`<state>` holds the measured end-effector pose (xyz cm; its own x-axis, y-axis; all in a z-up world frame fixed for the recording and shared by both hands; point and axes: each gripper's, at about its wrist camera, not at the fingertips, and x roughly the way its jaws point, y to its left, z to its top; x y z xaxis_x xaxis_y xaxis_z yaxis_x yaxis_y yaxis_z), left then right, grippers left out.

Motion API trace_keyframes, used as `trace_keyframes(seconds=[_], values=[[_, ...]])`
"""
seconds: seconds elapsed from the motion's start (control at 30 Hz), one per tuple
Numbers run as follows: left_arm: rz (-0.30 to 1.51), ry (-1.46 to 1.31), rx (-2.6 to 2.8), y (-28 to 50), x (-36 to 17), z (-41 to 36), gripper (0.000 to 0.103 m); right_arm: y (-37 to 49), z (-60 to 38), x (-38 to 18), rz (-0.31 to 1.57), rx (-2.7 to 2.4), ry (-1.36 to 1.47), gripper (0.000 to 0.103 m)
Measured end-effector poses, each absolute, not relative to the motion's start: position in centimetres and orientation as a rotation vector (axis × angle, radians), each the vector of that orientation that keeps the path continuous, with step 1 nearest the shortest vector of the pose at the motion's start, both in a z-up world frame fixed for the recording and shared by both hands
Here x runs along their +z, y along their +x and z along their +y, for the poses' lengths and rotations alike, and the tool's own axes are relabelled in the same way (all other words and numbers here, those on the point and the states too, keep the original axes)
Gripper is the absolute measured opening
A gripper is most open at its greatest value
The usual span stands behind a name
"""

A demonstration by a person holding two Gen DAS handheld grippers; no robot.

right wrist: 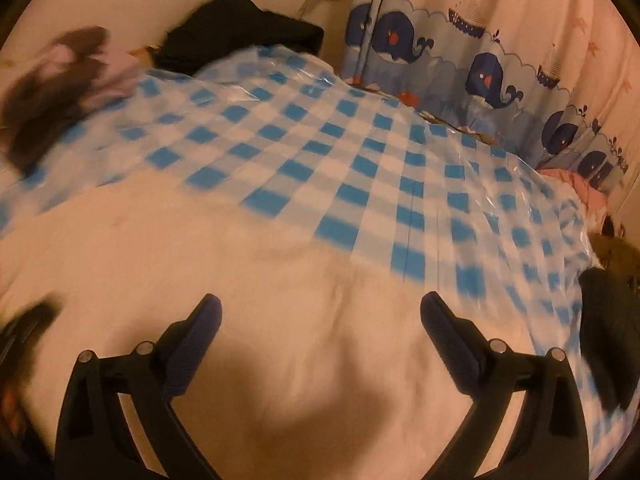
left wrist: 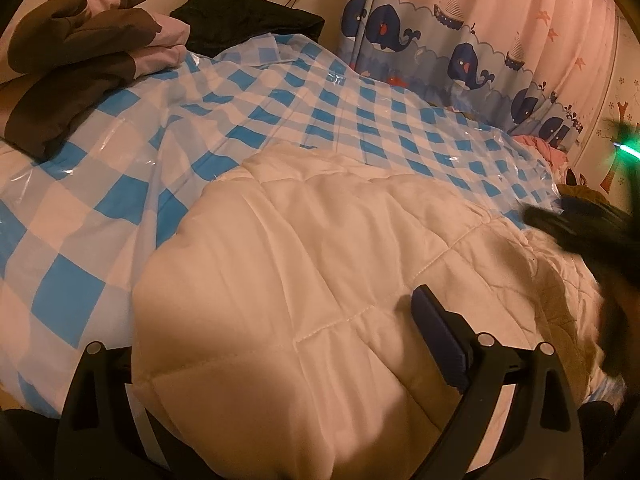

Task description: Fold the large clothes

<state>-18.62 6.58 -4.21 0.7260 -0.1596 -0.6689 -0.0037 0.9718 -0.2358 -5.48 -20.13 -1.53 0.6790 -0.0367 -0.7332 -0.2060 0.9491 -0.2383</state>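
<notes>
White quilted comforter (left wrist: 320, 280) is seen bunched on the blue-checked sheet (left wrist: 100, 216) of the bed. A fold of it is straddled by the left gripper (left wrist: 280, 336), whose left finger is hidden beneath the fabric, so the grip cannot be told. Over the blurred comforter, the right gripper (right wrist: 320, 312) is held with fingers (right wrist: 204, 320) spread wide.

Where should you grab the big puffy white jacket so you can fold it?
Probably grip the white quilted jacket at its far rounded edge beside the blue checked sheet, coming over from the near side. That edge lies free and thick, so the right gripper, jaws apart, could pinch it.
</notes>
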Motion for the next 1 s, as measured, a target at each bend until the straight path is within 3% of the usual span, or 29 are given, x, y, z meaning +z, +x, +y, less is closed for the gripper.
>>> trace_keyframes(seconds=[0.13,0.27,0.47,0.53,0.63,0.73,0.87,1.0], values=[[0.743,-0.214,-0.077,-18.7,-4.2,6.6,0.089,0.0,-19.1,-9.8,1.06,0.083,-0.313,0.096],[0.763,-0.228,-0.073,-18.5,-4.5,6.9,0.089,-1.3,-20.9,-6.9,1.019,0.107,-0.254,0.096],[0.762,-0.234,-0.074,-18.5,-4.8,7.1,0.089,-12.0,-22.5,-1.3,0.808,0.112,-0.244,0.096],[0.762,-0.233,-0.073,-18.4,-4.8,7.0,0.089,-15.2,-22.7,-1.6,0.792,0.094,-0.262,0.096],[0.759,-0.238,-0.083,-18.4,-4.7,7.0,0.09,-16.8,-22.0,-6.9,0.877,0.091,-0.358,0.096],[0.742,-0.198,-0.055,-18.6,-4.7,6.5,0.09,-16.7,-22.6,-5.7,0.881,0.113,-0.3,0.096],[0.728,-0.195,-0.048,-19.1,-4.8,6.4,0.091,-21.0,-22.3,-2.5,0.752,0.118,-0.31,0.096],[0.717,-0.188,-0.041,-19.3,-4.8,5.9,0.093,-22.9,-21.4,-7.7,0.845,0.117,-0.372,0.096]])
